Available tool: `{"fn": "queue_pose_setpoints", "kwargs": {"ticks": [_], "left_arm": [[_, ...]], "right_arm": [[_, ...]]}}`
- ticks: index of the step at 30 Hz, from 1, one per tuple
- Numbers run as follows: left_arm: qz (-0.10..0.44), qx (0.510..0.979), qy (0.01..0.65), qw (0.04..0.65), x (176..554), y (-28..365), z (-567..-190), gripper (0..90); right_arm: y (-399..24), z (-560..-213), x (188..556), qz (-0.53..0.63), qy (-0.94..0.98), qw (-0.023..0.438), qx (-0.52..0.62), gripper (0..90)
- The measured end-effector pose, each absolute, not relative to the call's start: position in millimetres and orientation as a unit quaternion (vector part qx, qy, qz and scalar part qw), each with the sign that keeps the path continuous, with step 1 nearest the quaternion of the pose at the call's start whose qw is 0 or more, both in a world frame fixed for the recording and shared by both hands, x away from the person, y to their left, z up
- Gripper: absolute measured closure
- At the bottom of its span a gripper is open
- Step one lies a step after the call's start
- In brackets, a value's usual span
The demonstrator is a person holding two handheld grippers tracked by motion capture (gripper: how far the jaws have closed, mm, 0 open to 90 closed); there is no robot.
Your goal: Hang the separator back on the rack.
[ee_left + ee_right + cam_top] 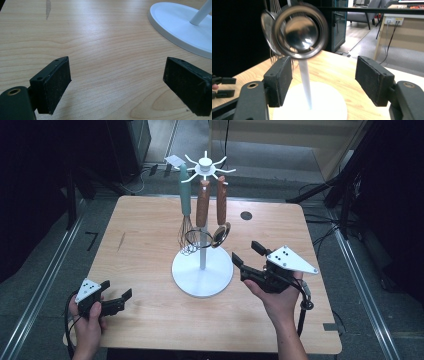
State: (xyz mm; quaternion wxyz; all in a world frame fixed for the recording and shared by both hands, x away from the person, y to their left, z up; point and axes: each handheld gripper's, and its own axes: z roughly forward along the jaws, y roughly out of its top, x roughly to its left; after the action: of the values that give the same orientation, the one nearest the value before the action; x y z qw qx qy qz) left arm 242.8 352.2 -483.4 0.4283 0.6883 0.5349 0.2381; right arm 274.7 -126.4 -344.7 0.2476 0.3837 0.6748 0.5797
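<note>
Utensil rack point(202, 270) stands mid-table point(145, 320), between left gripper point(119, 296) and right gripper point(245, 253).

An office-like lab: wooden table point(150, 225) amid dark stands, desk point(407, 32) with cables behind

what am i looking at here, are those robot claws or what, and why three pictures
No robot: a person holds a hand-held gripper in each hand. The high view looks down on a wooden table. On it stands a white utensil stand with a whisk and two wooden-handled utensils hanging from its top hooks. The other two pictures come from cameras riding on the grippers, looking along their black jaws. The left hand-held gripper rests near the table's front left corner, jaws open, holding nothing. The right hand-held gripper points at the stand, jaws wide open and empty; its view shows a shiny round utensil hanging just ahead.
</note>
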Motion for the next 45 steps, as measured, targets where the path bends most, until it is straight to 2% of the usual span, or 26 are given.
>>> {"fn": "queue_pose_setpoints", "kwargs": {"ticks": [5,20,27,45], "left_arm": [[0.238,0.687,0.536,0.428,243,352,-483,8.0],[0.237,0.687,0.535,0.43,243,352,-483,7.3],[0.233,0.687,0.532,0.436,242,353,-483,0.5],[0.233,0.684,0.536,0.438,243,355,-484,0.0]], "right_arm": [[-134,-358,272,0.566,0.68,0.247,0.395,26.3],[-153,-406,261,0.526,0.699,0.238,0.422,25.9],[-164,-427,254,0.505,0.706,0.241,0.435,25.1],[-201,-459,245,0.48,0.701,0.235,0.472,25.4]]}}
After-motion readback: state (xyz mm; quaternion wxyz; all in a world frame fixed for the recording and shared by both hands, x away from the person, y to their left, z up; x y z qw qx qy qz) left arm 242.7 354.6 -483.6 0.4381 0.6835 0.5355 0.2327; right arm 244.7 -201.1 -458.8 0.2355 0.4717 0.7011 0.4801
